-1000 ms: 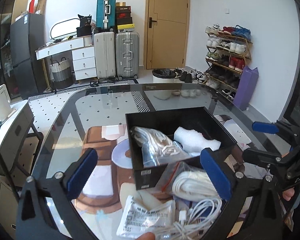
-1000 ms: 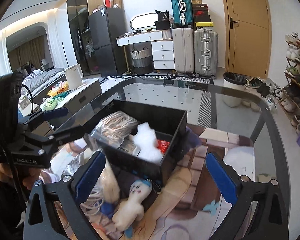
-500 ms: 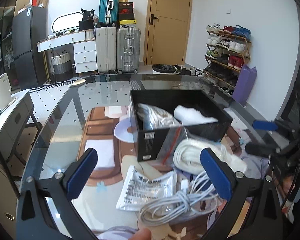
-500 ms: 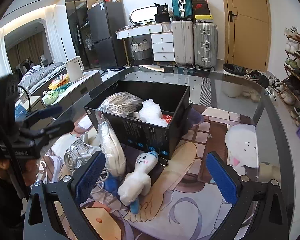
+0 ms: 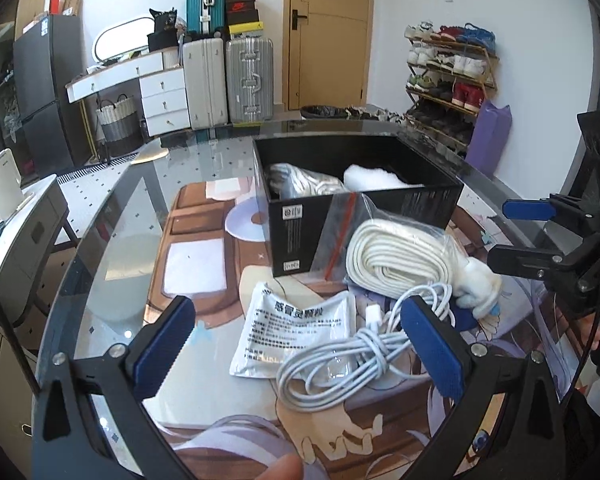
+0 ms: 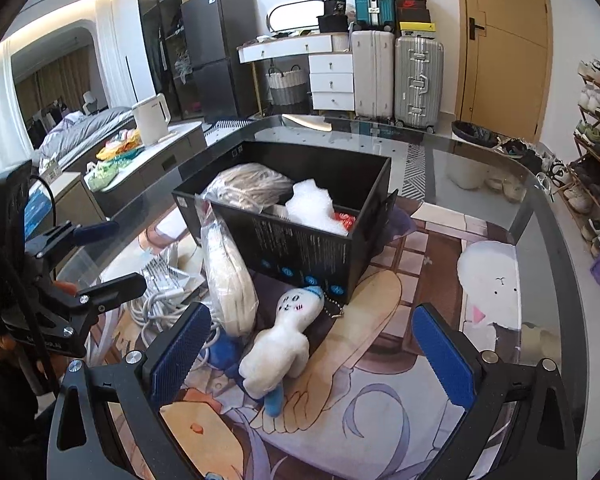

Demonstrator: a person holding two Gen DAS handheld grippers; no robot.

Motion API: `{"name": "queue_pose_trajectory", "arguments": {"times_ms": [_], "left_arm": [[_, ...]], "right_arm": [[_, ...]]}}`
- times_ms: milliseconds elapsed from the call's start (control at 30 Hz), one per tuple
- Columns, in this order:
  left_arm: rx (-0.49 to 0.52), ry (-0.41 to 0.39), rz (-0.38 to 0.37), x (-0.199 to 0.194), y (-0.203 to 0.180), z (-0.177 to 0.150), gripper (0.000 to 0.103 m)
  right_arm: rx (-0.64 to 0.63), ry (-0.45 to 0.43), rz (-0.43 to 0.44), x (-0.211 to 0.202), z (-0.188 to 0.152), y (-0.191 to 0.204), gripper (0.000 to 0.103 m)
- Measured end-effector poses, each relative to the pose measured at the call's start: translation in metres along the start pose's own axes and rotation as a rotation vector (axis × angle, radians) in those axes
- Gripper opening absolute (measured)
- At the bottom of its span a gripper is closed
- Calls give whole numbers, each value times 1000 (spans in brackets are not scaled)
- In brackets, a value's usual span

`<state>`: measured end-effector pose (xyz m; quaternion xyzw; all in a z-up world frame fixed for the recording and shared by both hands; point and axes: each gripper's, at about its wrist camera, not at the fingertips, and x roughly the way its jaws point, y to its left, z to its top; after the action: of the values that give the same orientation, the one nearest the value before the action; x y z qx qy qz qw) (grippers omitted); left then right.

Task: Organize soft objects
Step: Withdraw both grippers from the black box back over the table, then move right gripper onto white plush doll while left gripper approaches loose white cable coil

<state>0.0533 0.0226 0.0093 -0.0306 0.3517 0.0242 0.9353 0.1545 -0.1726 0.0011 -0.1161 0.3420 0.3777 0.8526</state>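
Note:
A black box [image 5: 364, 236] [image 6: 300, 248] stands on the glass table; it holds a bagged cord bundle [image 6: 248, 188] and white foam [image 6: 314, 208]. In front of it lie a bagged white rope coil [image 5: 400, 258] [image 6: 228, 276], a loose white cable [image 5: 352, 360], a white sachet [image 5: 296, 332] and a white plush doll [image 6: 280, 344] [image 5: 480, 288]. My left gripper [image 5: 300, 348] is open and empty, above the sachet and cable. My right gripper [image 6: 312, 354] is open and empty, around the plush doll without touching it.
The table [image 5: 112, 220] has a printed mat [image 6: 420, 280] under the glass and a curved edge. Around it are a side cabinet with a kettle [image 6: 152, 118], suitcases [image 5: 228, 80], a shoe rack [image 5: 452, 76] and a door.
Both grippers have drawn back and lowered from the box toward the items in front of it. The cable, sachet and plush doll now sit between the fingers. Both stay open.

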Motion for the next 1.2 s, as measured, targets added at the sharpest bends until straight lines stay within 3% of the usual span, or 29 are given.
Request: {"name": "queue_pose_trajectory", "arguments": {"times_ms": [367, 600, 800, 1200], "left_arm": [[6, 57, -28, 6, -4, -6, 103], [-16, 105, -64, 10, 1, -9, 103], [30, 125, -89, 9, -7, -11, 103], [35, 165, -88, 20, -18, -15, 103]], "right_arm": [[-50, 112, -33, 25, -12, 4, 102], [-64, 125, -34, 29, -16, 6, 102], [-76, 137, -39, 31, -17, 7, 102], [-85, 154, -28, 36, -20, 13, 102]]}}
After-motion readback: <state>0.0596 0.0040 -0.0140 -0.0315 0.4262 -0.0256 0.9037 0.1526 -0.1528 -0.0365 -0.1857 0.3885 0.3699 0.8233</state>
